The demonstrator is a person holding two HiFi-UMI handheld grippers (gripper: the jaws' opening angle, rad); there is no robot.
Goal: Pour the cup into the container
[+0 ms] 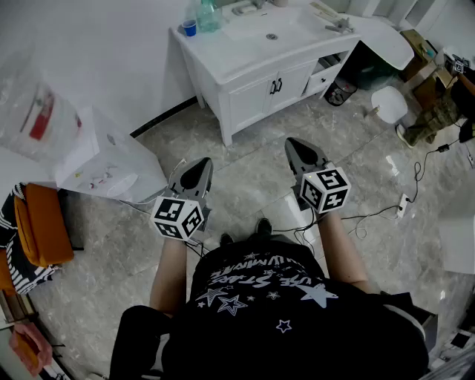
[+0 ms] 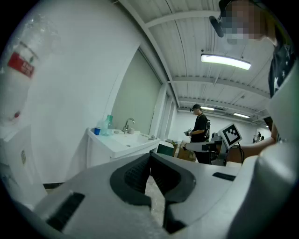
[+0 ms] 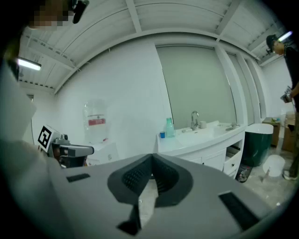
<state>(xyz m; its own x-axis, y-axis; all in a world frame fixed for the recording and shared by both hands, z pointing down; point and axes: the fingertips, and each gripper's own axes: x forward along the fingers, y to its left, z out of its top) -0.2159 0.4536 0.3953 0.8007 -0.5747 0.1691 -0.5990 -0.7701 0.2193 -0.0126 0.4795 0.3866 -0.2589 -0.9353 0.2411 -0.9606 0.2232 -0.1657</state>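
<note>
A small blue cup (image 1: 189, 28) stands at the left end of the white vanity top (image 1: 245, 44), next to a green translucent bottle (image 1: 208, 15); the sink basin (image 1: 272, 30) lies to their right. Both also show far off in the left gripper view, the cup (image 2: 97, 131) and the bottle (image 2: 109, 125), and in the right gripper view, the cup (image 3: 162, 135) and the bottle (image 3: 169, 127). My left gripper (image 1: 199, 165) and right gripper (image 1: 295, 142) are held side by side over the floor, well short of the vanity. Both are shut and hold nothing.
A person (image 2: 201, 133) stands in the background by boxes. Cables (image 1: 386, 211) trail over the marble floor at the right. A dark bin (image 1: 340, 92) sits beside the vanity, and a white round lid (image 1: 390, 104) lies nearby. Clear plastic bags (image 1: 44, 111) and an orange cushion (image 1: 44, 223) fill the left.
</note>
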